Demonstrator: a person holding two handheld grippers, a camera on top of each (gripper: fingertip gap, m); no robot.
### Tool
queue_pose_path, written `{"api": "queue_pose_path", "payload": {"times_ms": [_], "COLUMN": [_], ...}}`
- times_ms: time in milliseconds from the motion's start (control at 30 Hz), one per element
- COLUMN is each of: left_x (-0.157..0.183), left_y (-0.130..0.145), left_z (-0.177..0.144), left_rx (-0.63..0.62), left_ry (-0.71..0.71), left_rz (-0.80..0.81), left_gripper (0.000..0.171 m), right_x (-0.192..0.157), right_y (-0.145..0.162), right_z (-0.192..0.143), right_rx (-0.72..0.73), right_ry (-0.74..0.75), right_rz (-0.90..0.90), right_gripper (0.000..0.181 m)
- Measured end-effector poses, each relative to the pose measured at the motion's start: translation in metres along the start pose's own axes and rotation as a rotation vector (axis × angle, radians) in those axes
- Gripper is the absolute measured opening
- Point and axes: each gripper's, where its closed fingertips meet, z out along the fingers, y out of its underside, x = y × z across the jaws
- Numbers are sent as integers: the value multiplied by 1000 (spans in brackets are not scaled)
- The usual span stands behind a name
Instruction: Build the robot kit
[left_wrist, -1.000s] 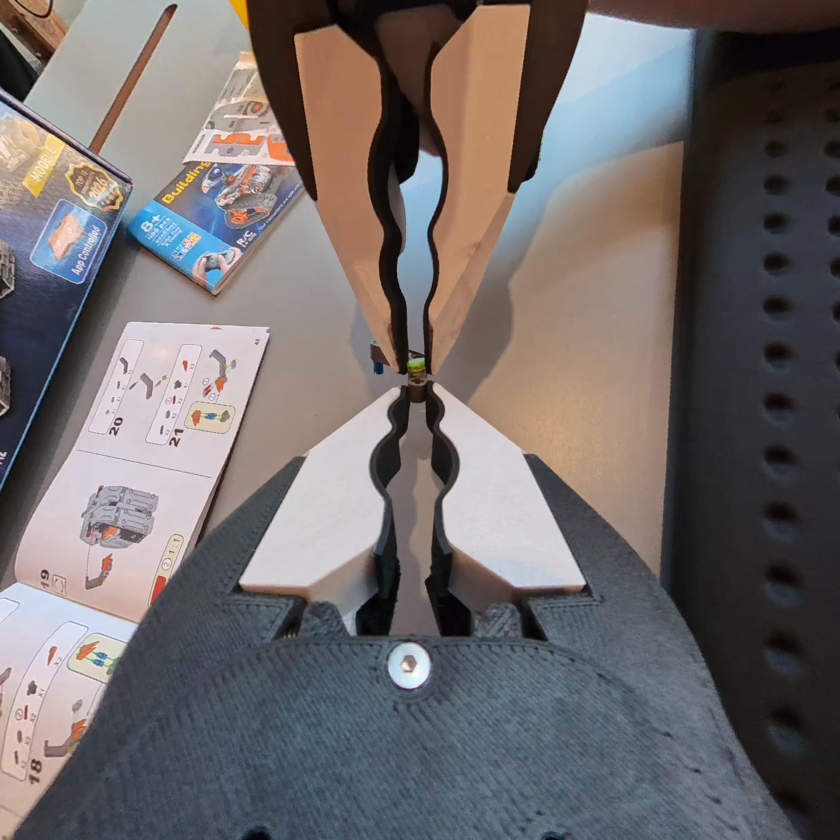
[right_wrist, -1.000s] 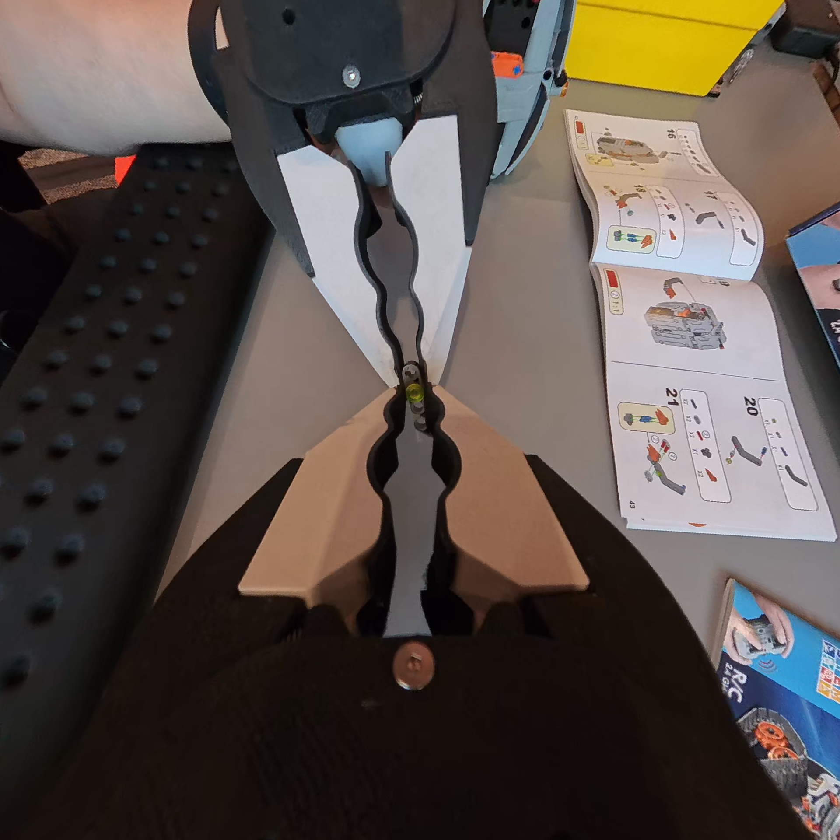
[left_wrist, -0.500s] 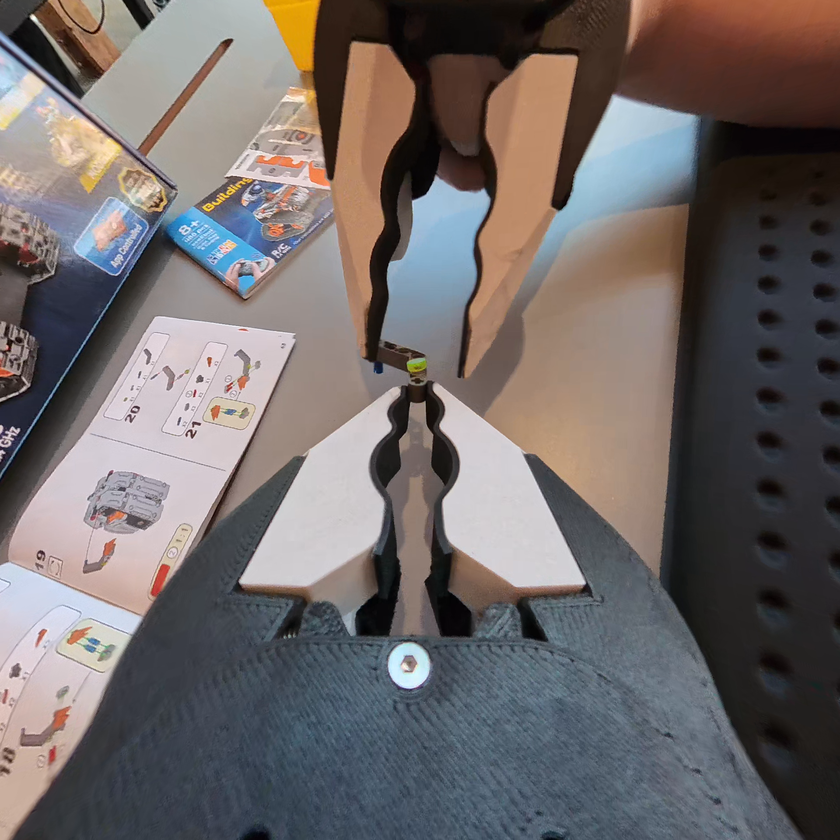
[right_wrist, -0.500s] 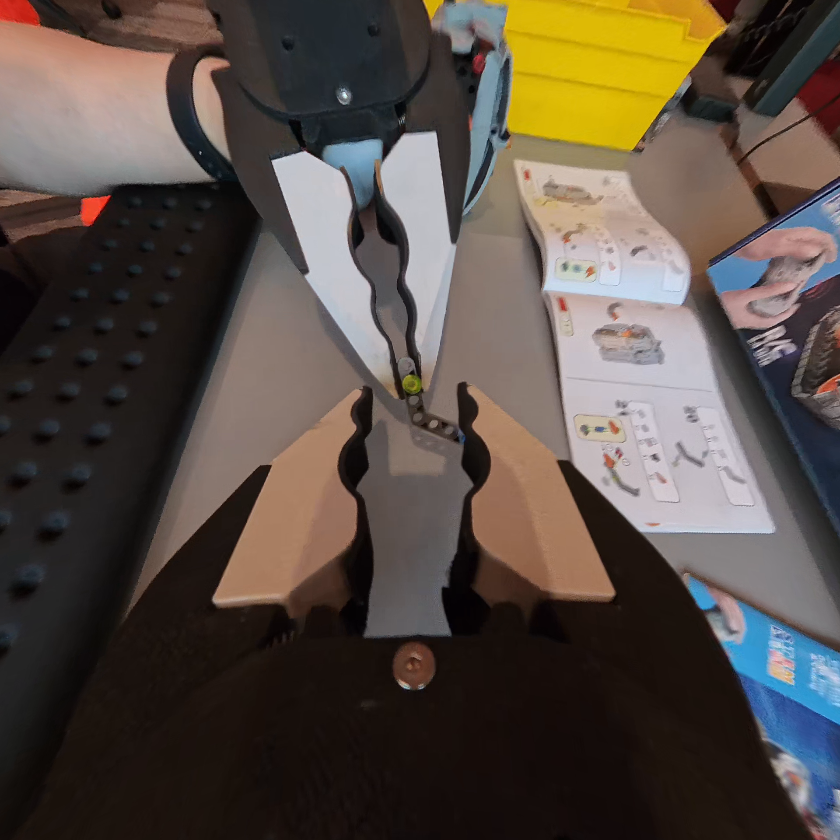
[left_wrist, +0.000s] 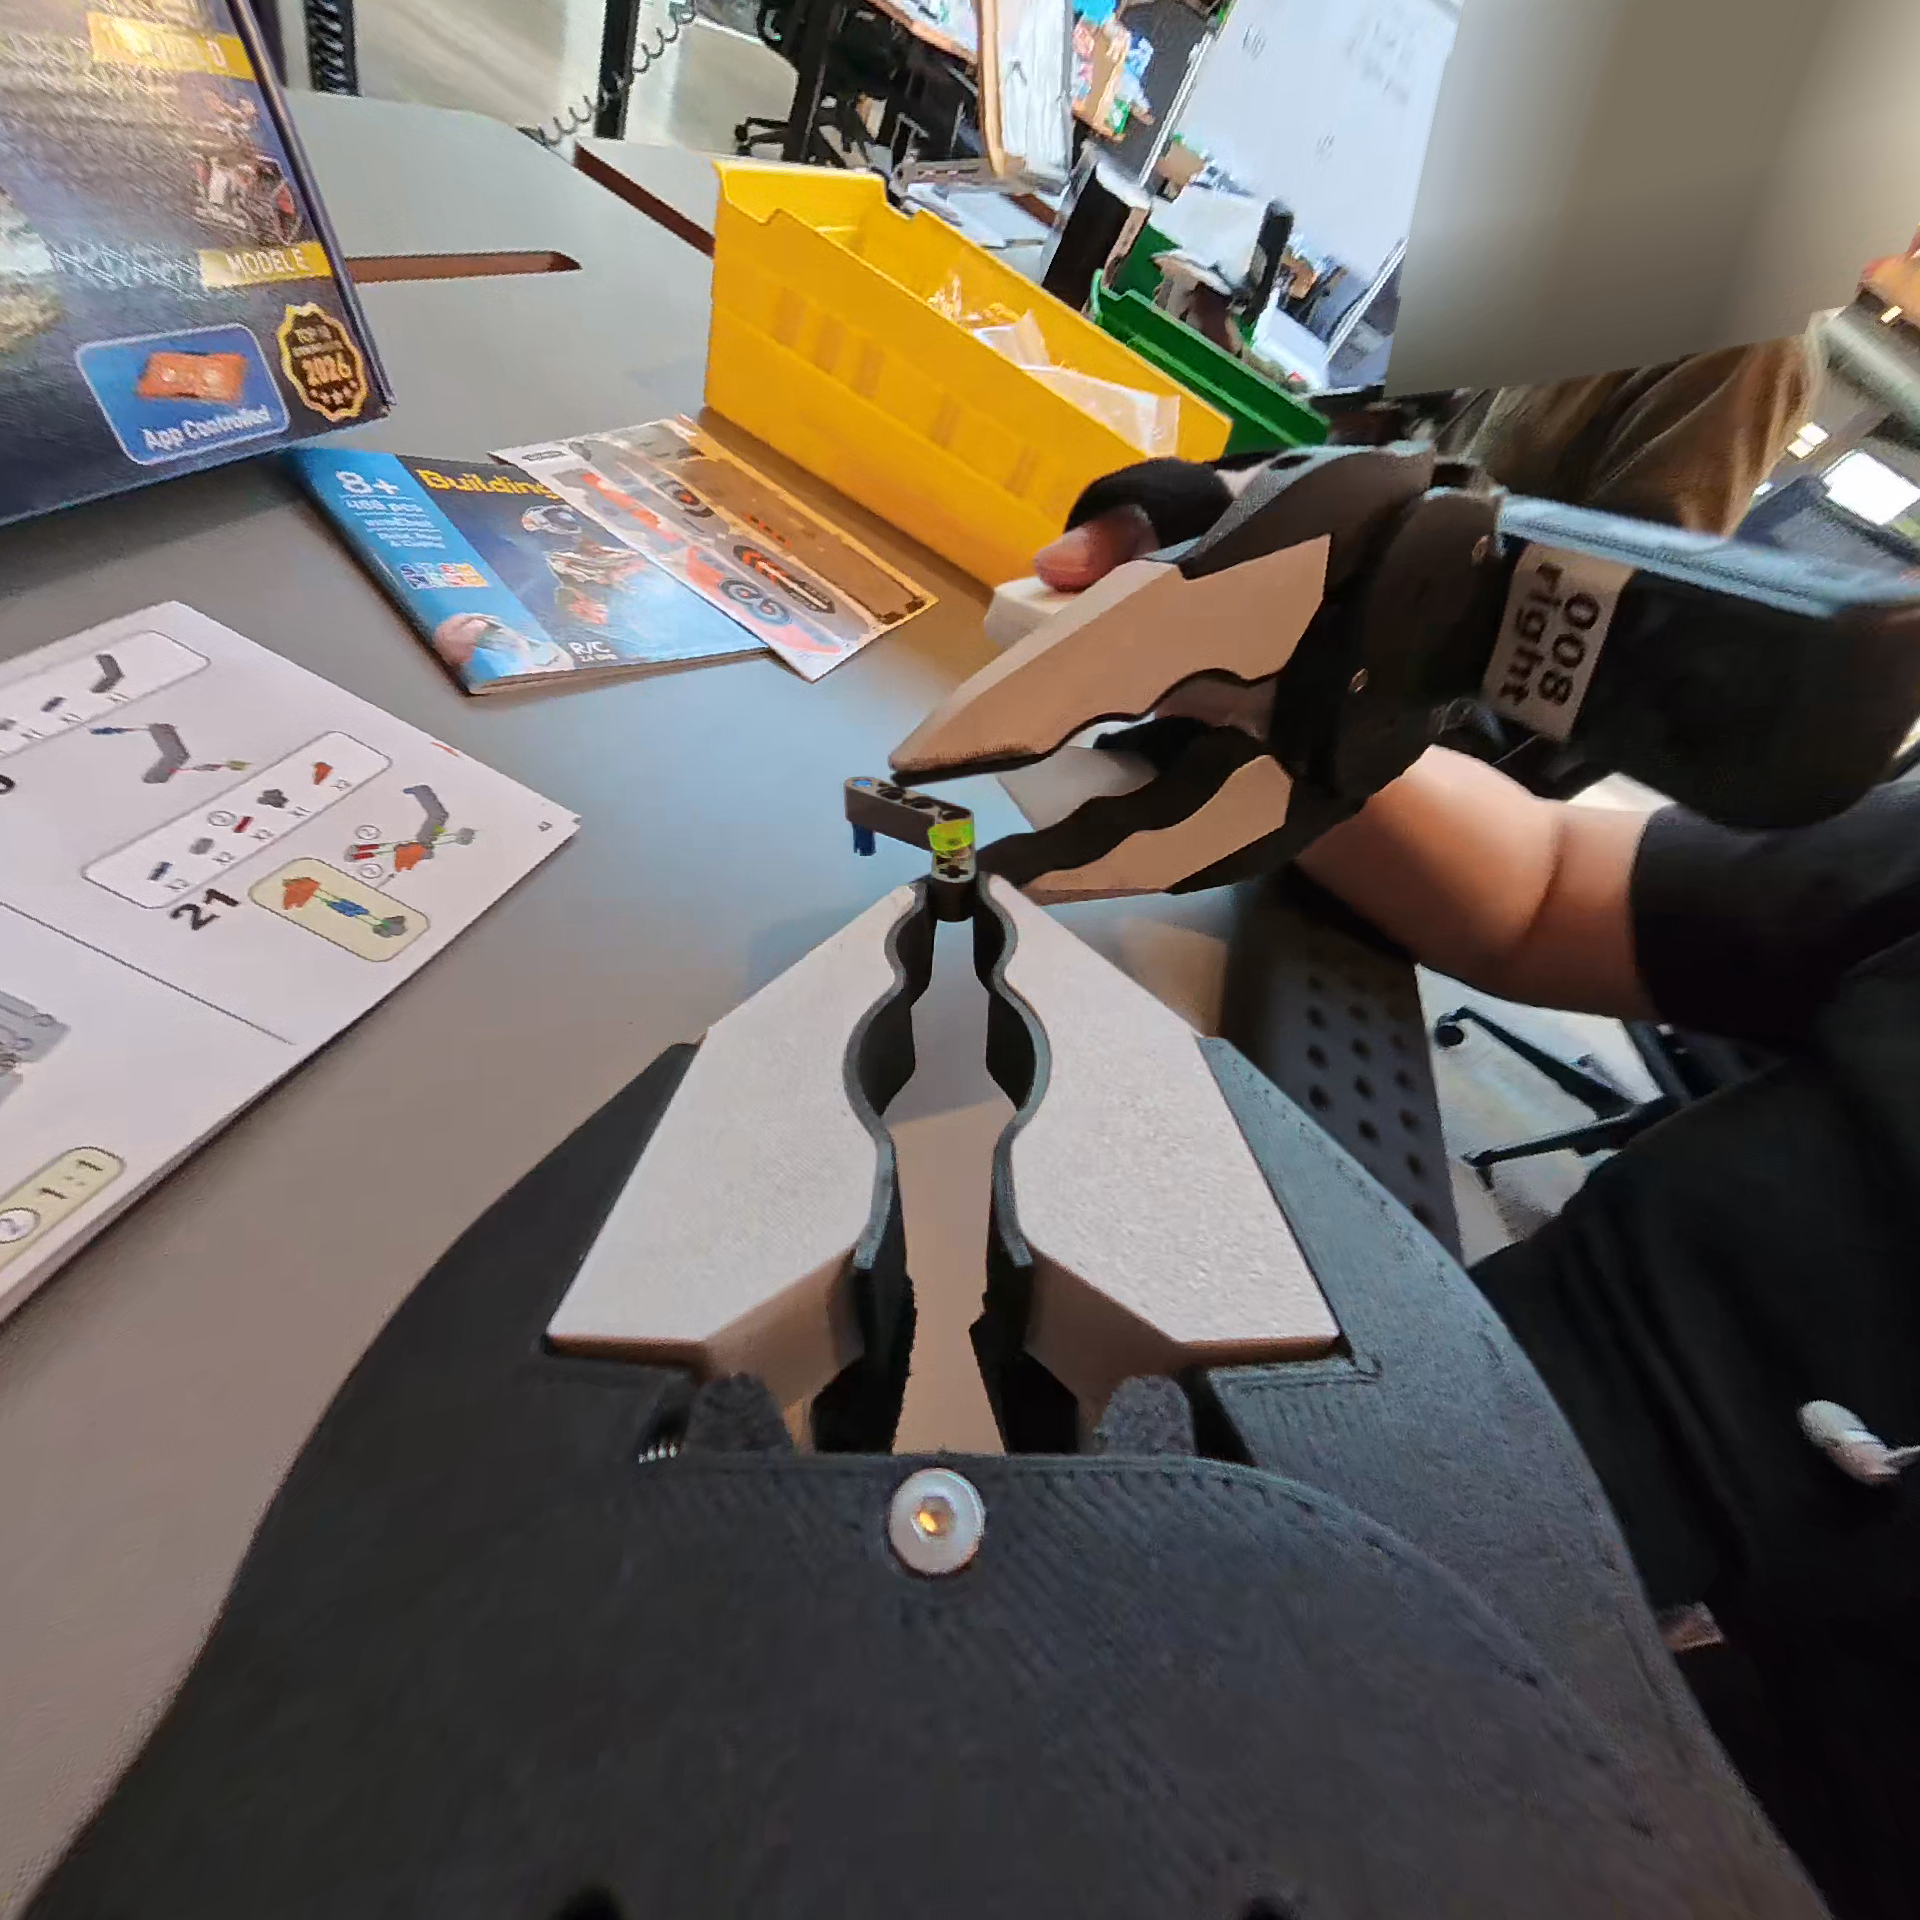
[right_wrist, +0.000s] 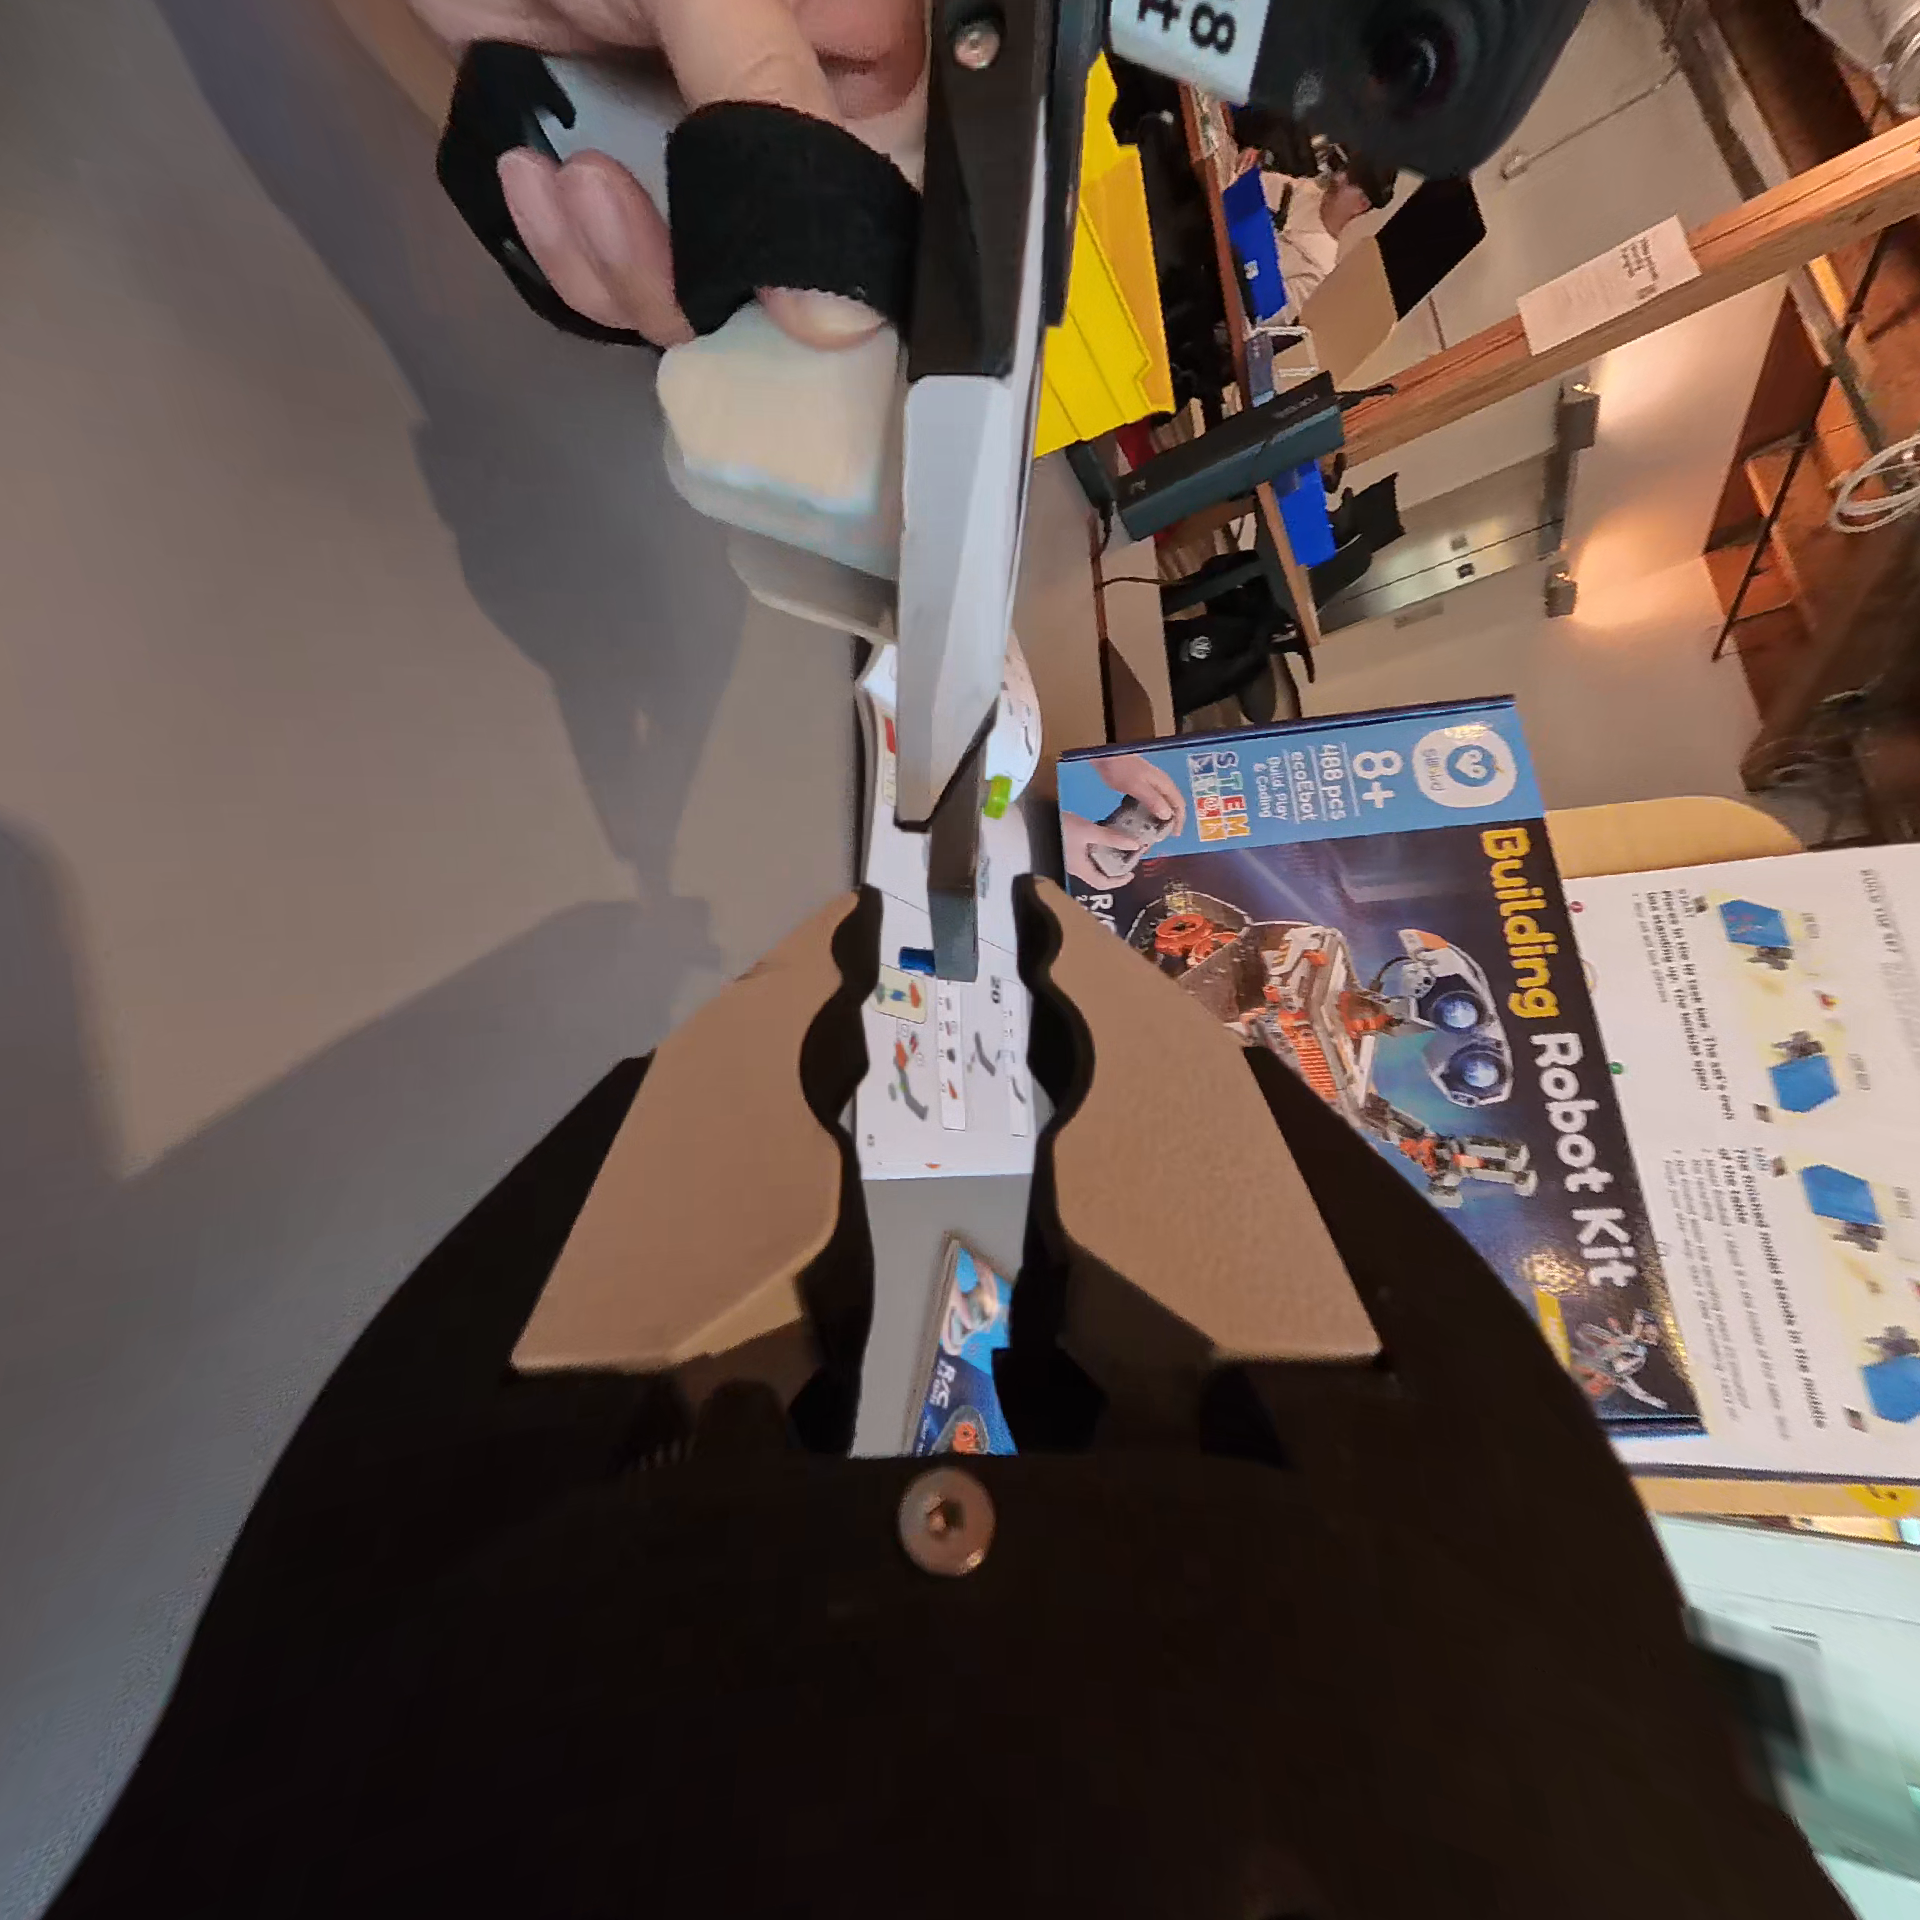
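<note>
Evidently left hand-held gripper (left_wrist: 951, 896) pinches bent beam (left_wrist: 912, 814).

A dark grey bent beam (left_wrist: 902, 808) (lime-green pin (left_wrist: 951, 834), blue peg (left_wrist: 858, 840)) against a yellow bin (left_wrist: 894, 358).

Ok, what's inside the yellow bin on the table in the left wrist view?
The yellow bin holds crumpled clear plastic bags, which show above its rim. Its front wall covers the lower part, so anything under or beside the bags cannot be seen.
</note>
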Motion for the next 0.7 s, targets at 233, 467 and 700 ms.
{"api": "queue_pose_path", "payload": {"times_ms": [233, 467, 700], "left_x": [-1, -4, -3], "left_y": [4, 11, 19], "left_z": [2, 5, 6], "left_rx": [-14, -57, -103], "left_ry": [39, 21, 29], "left_rz": [-75, -64, -64], "left_gripper": [5, 5, 5], "right_x": [-1, -10, -20], "right_y": [-12, -7, -7], "right_z": [-1, 4, 4], "right_rx": [28, 8, -6], "right_ry": [12, -39, -85], "right_rz": [-13, 9, -35], "right_gripper": [23, 25, 19]}}
